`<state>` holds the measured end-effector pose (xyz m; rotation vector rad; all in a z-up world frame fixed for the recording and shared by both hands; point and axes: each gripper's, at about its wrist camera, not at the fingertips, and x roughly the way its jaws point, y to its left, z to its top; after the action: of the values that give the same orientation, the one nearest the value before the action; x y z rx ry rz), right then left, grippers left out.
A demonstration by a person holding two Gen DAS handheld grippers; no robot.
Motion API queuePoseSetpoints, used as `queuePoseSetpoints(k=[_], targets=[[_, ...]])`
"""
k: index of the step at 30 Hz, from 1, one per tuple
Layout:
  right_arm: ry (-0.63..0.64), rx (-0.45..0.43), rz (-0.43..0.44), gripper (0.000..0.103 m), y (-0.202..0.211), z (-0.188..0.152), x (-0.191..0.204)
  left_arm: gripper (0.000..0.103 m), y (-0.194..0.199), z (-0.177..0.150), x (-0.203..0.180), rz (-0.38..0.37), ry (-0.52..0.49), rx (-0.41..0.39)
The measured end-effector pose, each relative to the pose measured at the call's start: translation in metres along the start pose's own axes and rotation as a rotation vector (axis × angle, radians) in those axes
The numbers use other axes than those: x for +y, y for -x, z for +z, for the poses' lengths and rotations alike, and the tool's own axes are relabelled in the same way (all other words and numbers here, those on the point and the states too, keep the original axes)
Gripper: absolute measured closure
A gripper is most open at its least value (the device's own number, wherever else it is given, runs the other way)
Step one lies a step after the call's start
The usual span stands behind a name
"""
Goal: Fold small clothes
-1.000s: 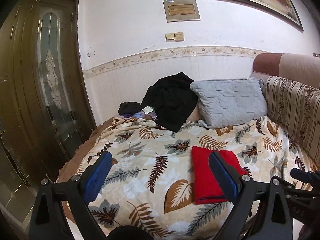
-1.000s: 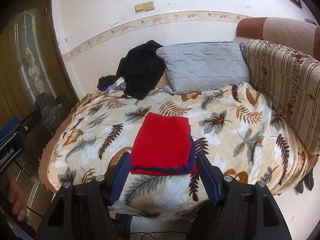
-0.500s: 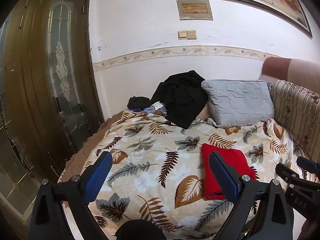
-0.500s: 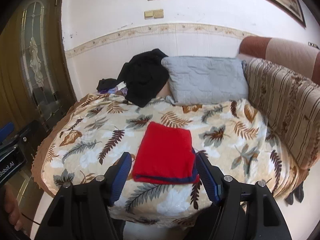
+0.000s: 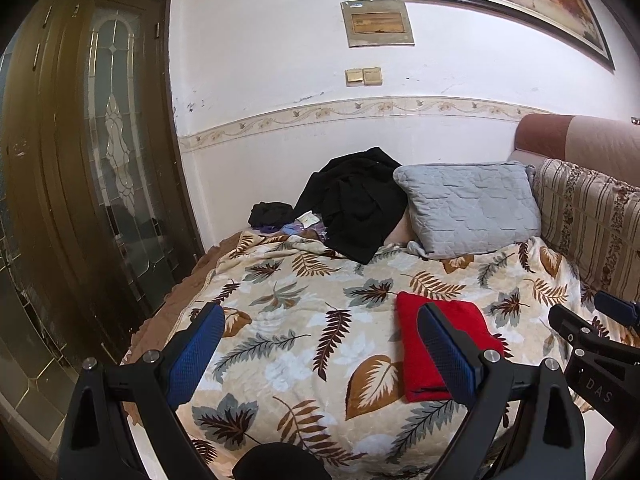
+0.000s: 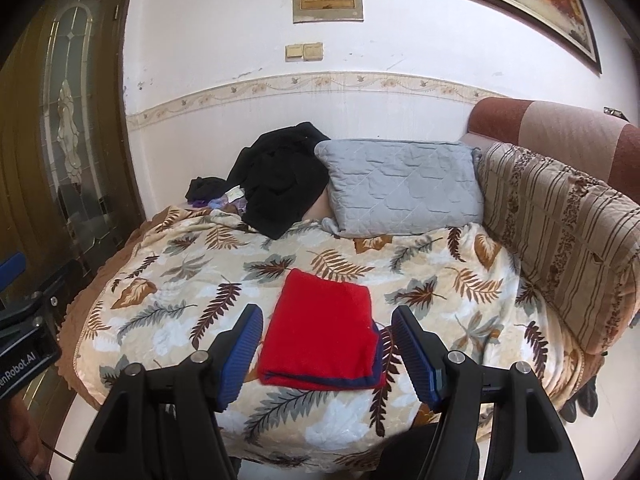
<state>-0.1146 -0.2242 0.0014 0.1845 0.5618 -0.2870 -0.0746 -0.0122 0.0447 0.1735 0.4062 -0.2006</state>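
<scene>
A red garment [image 6: 324,332] with a dark blue edge lies folded into a flat rectangle on the leaf-patterned blanket [image 6: 192,288], near the bed's front edge. In the right wrist view my right gripper [image 6: 327,354] hovers above and in front of it, jaws wide apart, nothing between the pads. In the left wrist view the red garment [image 5: 416,344] sits right of centre, partly behind the right finger. My left gripper [image 5: 316,344] is open and empty over the blanket [image 5: 280,320], well back from the cloth. The right gripper's body [image 5: 592,344] shows at that view's right edge.
A grey quilted pillow [image 6: 404,184] and a heap of black clothes [image 6: 280,176] lie at the head of the bed against the white wall. A striped cushioned backrest [image 6: 560,232] lines the right side. A brown glazed door [image 5: 92,168] stands to the left.
Both views have pulled back and tilted up, so more wall shows. The right gripper has risen away from the folded red garment, which has not moved. Both grippers' jaws kept their width.
</scene>
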Motion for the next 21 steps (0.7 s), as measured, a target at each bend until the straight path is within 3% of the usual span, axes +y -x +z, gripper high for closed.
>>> queuePoseSetpoints(k=[21], targets=[[0.012,-0.058,-0.039,0.032,0.014,0.001,-0.001,0.006,0.014,0.005,-0.002,-0.020,-0.003,-0.028]])
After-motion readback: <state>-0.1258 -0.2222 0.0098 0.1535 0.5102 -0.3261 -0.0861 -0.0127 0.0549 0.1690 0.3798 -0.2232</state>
